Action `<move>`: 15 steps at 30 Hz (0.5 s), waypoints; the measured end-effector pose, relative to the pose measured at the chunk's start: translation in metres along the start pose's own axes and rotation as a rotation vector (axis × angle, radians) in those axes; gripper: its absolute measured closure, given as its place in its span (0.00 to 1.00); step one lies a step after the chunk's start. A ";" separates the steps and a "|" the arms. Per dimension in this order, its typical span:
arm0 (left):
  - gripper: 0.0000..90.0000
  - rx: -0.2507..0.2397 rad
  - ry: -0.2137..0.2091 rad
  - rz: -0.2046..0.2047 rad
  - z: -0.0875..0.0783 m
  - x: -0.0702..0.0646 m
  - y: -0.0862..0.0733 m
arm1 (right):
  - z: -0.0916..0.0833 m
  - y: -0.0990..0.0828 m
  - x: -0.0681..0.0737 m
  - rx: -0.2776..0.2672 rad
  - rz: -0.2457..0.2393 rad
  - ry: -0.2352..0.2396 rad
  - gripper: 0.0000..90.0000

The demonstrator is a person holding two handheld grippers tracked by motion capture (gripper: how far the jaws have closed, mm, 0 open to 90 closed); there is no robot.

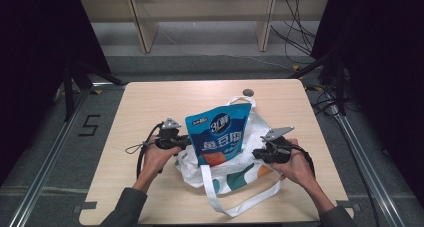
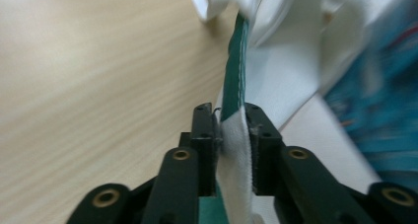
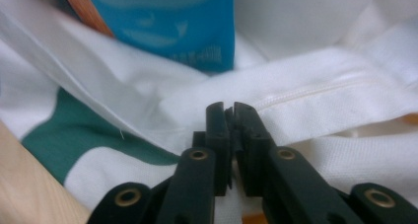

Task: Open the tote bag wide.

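Resting near the middle of the table (image 1: 150, 102), your white-and-green bag (image 1: 235, 174) holds a blue pouch (image 1: 218, 134) standing upright. Your left gripper (image 2: 230, 116) is clamped on the bag's left edge, your right gripper (image 3: 229, 114) clamped on its right rim.

Woven cloth bag (image 1: 235, 174); glossy plastic pouch (image 1: 220, 134); matt wood table (image 1: 150, 107).

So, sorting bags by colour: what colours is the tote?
White with green patches, the tote shows best in the high view.
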State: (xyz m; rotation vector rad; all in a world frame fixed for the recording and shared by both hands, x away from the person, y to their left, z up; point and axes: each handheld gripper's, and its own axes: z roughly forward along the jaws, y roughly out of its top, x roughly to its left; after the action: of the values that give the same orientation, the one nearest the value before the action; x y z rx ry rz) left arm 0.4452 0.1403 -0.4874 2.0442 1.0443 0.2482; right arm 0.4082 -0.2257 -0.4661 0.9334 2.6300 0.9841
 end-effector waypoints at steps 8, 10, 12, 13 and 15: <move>0.92 0.025 0.028 -0.013 0.012 0.008 -0.014 | 0.021 -0.016 -0.006 0.022 0.056 0.002 1.00; 0.90 0.016 0.027 -0.005 0.006 0.007 -0.012 | 0.018 -0.015 -0.004 0.044 0.045 0.001 0.99; 0.88 -0.006 0.030 -0.003 -0.008 0.004 -0.010 | 0.018 -0.014 -0.002 0.006 0.034 -0.008 0.96; 0.87 -0.016 0.026 0.005 -0.016 0.003 -0.009 | 0.014 -0.012 -0.002 0.002 0.036 -0.008 0.94; 0.87 -0.081 0.023 -0.030 -0.031 -0.004 -0.011 | 0.006 -0.010 -0.001 -0.048 0.040 0.002 0.93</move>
State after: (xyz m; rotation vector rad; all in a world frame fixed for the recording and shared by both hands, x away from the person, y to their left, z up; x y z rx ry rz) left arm 0.4211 0.1589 -0.4746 1.9558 1.0612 0.2950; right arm 0.4067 -0.2286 -0.4773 0.9784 2.5864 1.0538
